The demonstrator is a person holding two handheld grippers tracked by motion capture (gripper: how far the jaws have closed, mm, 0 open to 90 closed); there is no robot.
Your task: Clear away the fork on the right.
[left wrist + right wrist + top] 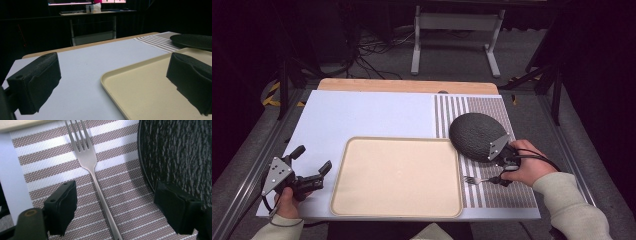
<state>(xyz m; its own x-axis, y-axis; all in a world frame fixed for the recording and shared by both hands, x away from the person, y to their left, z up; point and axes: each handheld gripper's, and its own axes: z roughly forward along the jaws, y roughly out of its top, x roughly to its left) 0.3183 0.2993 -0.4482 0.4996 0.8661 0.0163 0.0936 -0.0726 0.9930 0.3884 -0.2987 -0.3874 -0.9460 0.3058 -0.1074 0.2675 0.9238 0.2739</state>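
While lit from above against a dark room, seen in the high view: a pale lilac-white table top (362, 117) with a light wooden edge along its far side, a brown-and-white striped woven placemat (502, 192) covering its right part, grey floor and black cables beyond, and a white metal desk frame (457, 22) at upper centre. Lying on the placemat at lower right of that view, a slim silver metal fork (474, 180), tines toward the tray, just beside the round dark textured plate (476, 136) and clear of it. Straddling the fork's handle, the right gripper (113, 208), jaws wide apart, pads not touching the steel; one pad over the plate's rim in the right gripper view. Filling the middle of the table, a large cream rectangular plastic tray (397, 177) with rounded corners, bare. Held at lower left of the high view, the left gripper (314, 167), jaws spread wide with nothing between, one over the tray's corner in its own view. At the top of that view, a lit monitor edge (70, 3) above a dark desk.
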